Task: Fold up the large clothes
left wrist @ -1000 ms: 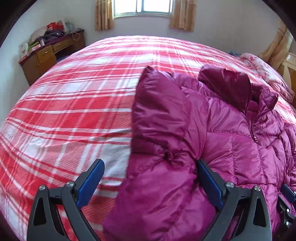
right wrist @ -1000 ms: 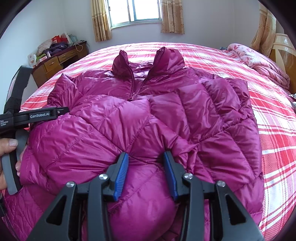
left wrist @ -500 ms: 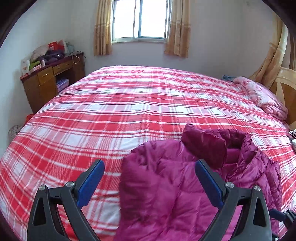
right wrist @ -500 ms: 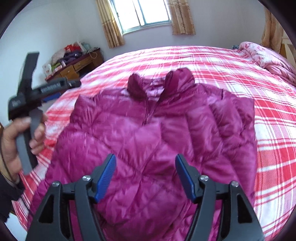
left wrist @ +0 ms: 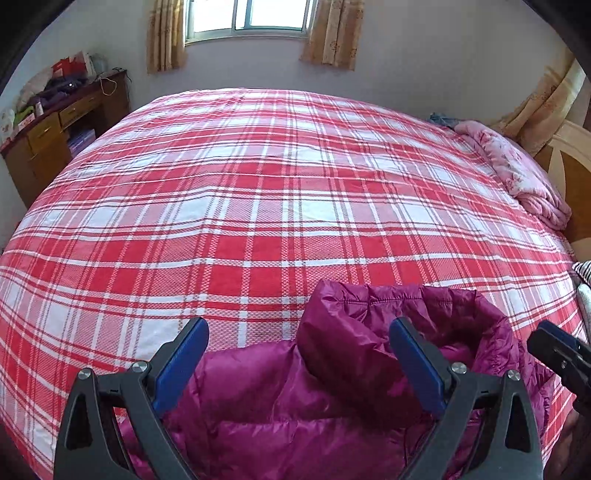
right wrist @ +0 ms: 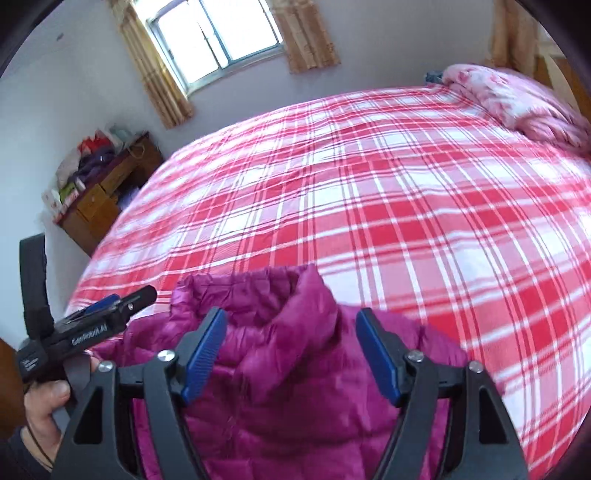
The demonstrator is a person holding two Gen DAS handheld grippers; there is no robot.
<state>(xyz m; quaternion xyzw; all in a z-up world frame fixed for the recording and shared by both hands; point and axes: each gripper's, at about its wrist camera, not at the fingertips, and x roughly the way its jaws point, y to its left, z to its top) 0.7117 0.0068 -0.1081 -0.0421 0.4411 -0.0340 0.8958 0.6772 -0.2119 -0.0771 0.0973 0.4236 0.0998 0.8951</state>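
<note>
One magenta puffer jacket (left wrist: 332,413) is lying at the near edge of the bed (left wrist: 258,206), which is covered in a red-and-white plaid sheet; its stand-up collar (right wrist: 295,295) is pointing toward the far side. Two grippers are hovering above it. The left gripper (left wrist: 299,362) is standing wide apart and released, its blue pads (left wrist: 181,362) clear of the fabric, with the jacket lying below and between them. The right gripper (right wrist: 291,354) is opening its jaws at this moment; the jacket is showing between its blue pads (right wrist: 205,354), but they are not pressing on it.

The left wrist view is showing the tip of the right gripper at its right edge, plus a striped bit of fabric (left wrist: 583,269) at the bed's right side. The right wrist view alone is showing the person's left hand (right wrist: 44,410) wrapping the handle of the left gripper at the near left.

One window (left wrist: 249,16) with two short curtains is sitting in the far wall. One wooden desk (left wrist: 55,125), piled with bags and clothes, is standing far left. One pink floral quilt (left wrist: 513,173) is lying bunched at the far right by the wooden headboard (left wrist: 569,155). The rest of the bed is lying bare.
</note>
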